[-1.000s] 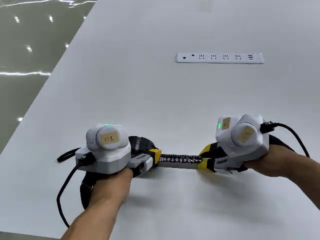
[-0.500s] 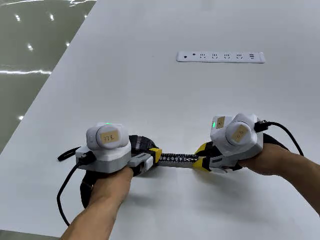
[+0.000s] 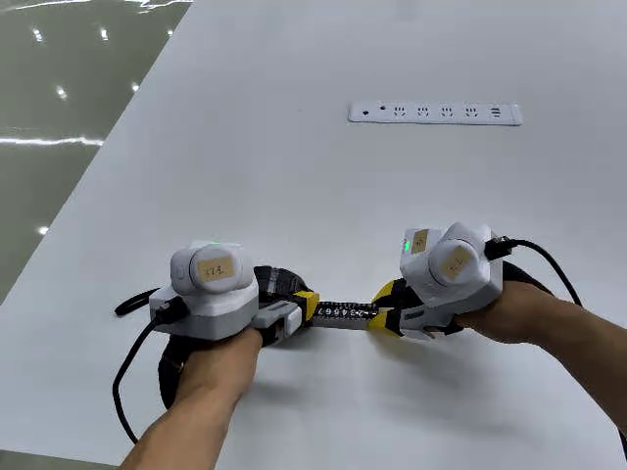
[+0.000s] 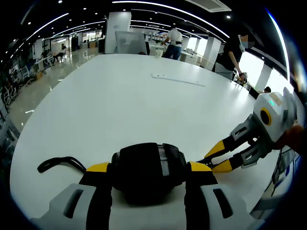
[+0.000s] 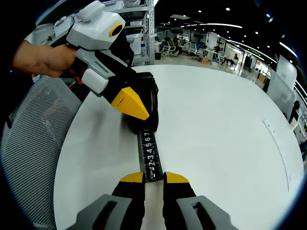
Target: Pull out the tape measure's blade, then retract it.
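The tape measure (image 4: 148, 170) is found by the near edge of the tabletop (image 3: 294, 147), its black case clamped between the jaws of the left gripper (image 3: 299, 308). A short length of blade (image 5: 150, 155) is drawn out toward the right gripper (image 5: 153, 181), whose jaws are pinched together on the blade's end. A power strip (image 3: 435, 114) is seen well apart, toward the far edge.
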Demonstrator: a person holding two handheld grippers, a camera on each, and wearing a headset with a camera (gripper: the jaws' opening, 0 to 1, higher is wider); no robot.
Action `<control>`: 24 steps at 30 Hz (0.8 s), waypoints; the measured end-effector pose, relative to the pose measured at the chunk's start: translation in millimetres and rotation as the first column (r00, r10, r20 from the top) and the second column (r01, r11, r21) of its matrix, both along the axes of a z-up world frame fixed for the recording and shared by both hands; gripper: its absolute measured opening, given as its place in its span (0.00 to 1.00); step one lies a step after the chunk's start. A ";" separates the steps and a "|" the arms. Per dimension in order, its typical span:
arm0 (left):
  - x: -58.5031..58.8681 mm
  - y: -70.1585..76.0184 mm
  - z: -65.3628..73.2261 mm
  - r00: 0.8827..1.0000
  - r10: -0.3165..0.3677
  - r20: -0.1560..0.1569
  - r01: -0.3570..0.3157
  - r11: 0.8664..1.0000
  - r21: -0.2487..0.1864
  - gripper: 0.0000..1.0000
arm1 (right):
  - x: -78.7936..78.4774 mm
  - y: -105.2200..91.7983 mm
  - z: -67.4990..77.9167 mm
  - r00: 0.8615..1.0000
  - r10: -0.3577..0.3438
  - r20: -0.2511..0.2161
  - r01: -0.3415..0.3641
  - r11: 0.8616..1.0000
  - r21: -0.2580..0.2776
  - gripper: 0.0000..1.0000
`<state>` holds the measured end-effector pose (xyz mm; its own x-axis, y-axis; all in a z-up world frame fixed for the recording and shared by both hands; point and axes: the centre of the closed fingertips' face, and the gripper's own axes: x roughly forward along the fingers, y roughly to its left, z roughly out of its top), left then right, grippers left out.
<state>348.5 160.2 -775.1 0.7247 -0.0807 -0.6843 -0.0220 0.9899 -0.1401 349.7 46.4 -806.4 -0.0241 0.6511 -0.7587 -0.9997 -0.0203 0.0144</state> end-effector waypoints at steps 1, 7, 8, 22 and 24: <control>0.2 0.2 -0.3 1.000 0.001 0.000 -0.001 1.000 -0.001 0.56 | -0.1 0.9 0.1 1.000 0.001 0.000 -0.001 1.000 0.001 0.10; 1.0 0.7 -1.4 1.000 0.001 0.000 -0.001 1.000 -0.001 0.56 | -1.3 5.4 0.3 1.000 0.010 -0.004 -0.010 1.000 0.005 0.10; 1.0 0.6 -1.5 1.000 0.001 0.000 -0.001 1.000 -0.001 0.56 | -1.5 6.0 0.4 1.000 0.012 -0.003 -0.012 1.000 0.006 0.10; 0.9 -0.5 -2.5 1.000 0.001 0.000 -0.001 1.000 -0.004 0.56 | -4.4 17.7 -0.2 1.000 0.024 -0.001 -0.024 1.000 0.019 0.10; 0.8 -0.8 -2.4 1.000 0.002 -0.001 -0.002 1.000 -0.006 0.56 | -4.9 19.7 0.1 1.000 0.027 -0.002 -0.027 0.999 0.021 0.10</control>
